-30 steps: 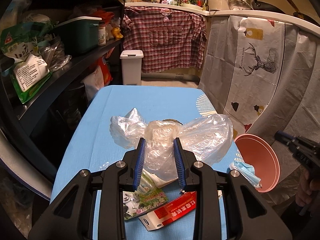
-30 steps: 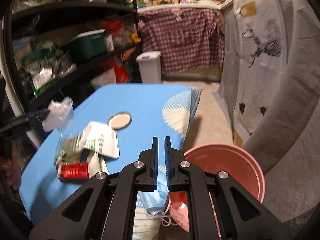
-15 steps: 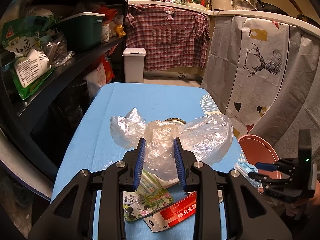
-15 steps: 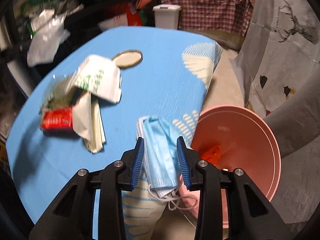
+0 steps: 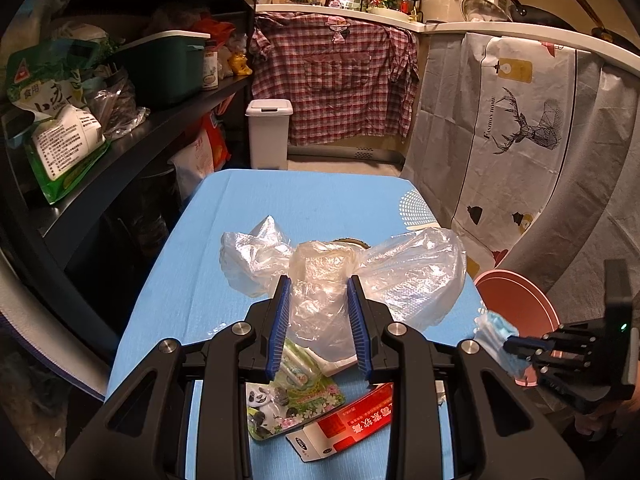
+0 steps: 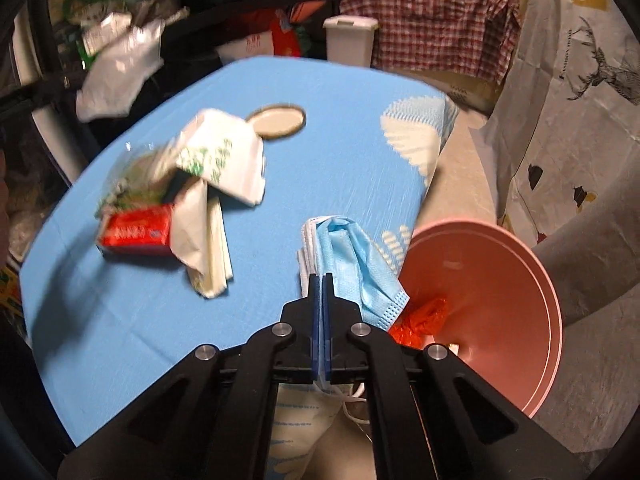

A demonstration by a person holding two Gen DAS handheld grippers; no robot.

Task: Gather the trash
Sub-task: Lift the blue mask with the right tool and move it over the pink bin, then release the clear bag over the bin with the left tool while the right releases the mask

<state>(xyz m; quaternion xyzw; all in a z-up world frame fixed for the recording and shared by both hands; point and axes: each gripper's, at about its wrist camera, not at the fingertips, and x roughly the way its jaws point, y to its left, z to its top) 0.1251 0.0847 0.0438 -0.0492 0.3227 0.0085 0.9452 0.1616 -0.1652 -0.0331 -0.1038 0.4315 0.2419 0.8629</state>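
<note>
Right gripper [image 6: 321, 280]: your jaws have just closed to a sliver on the near white edge of the face mask [image 6: 352, 252], pinching it at the right edge of the table [image 6: 340, 152].
Face mask: light, limp pleated fabric, blue over white, ear loops dangling off the table edge below your fingers. You hold only a thin edge, so it may slide free; a bite deeper into the folds would serve you better.
Pink bin [image 6: 512, 280]: smooth, round plastic, standing just right of the mask, with crumpled orange-red scrap inside.
Left gripper [image 5: 319, 312]: you hold a crinkled clear plastic bag [image 5: 416, 276] above the table, jaws narrowed on its bunched middle, both ends ballooning out. It is weightless, slippery film.
Red carton [image 6: 136, 232]: stiff card, flat on the left of the table beside a glossy floral wrapper [image 5: 296, 400] and folded paper [image 6: 208, 252].
Round lid [image 6: 280, 120]: flat disc, farther back.
</note>
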